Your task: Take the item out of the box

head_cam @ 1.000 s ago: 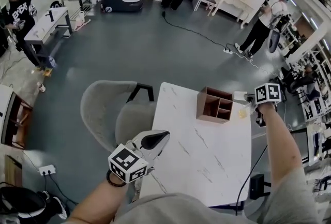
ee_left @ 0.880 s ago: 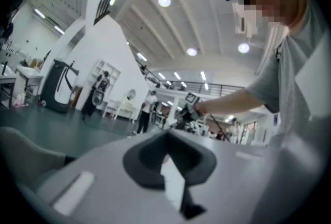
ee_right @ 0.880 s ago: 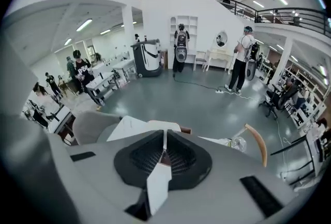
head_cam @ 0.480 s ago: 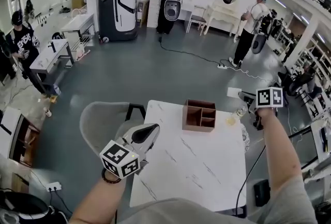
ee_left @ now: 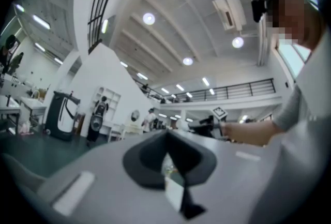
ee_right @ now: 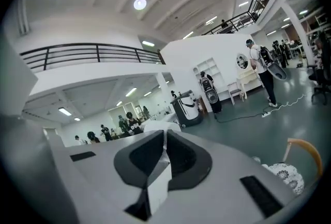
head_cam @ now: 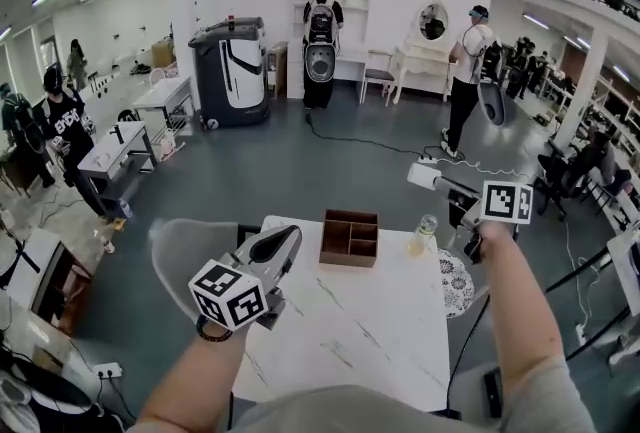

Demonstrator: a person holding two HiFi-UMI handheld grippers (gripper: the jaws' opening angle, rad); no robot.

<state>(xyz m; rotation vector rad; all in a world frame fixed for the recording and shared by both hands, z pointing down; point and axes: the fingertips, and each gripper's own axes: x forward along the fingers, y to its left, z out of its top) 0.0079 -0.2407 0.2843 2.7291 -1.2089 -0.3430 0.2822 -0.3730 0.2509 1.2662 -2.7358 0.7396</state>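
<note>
A small clear bottle (head_cam: 422,235) with a yellowish fill, which I take to be the item, stands upright on the white table (head_cam: 350,341). It is just right of the wooden box (head_cam: 349,238), whose compartments look empty. The right gripper (head_cam: 419,176) is the nearer one, its jaws pressed together on nothing and its tips in the air above the bottle, while the left gripper (head_cam: 292,236), likewise closed and empty, hangs left of the box. I count one bottle, one box, one table and two grippers.
</note>
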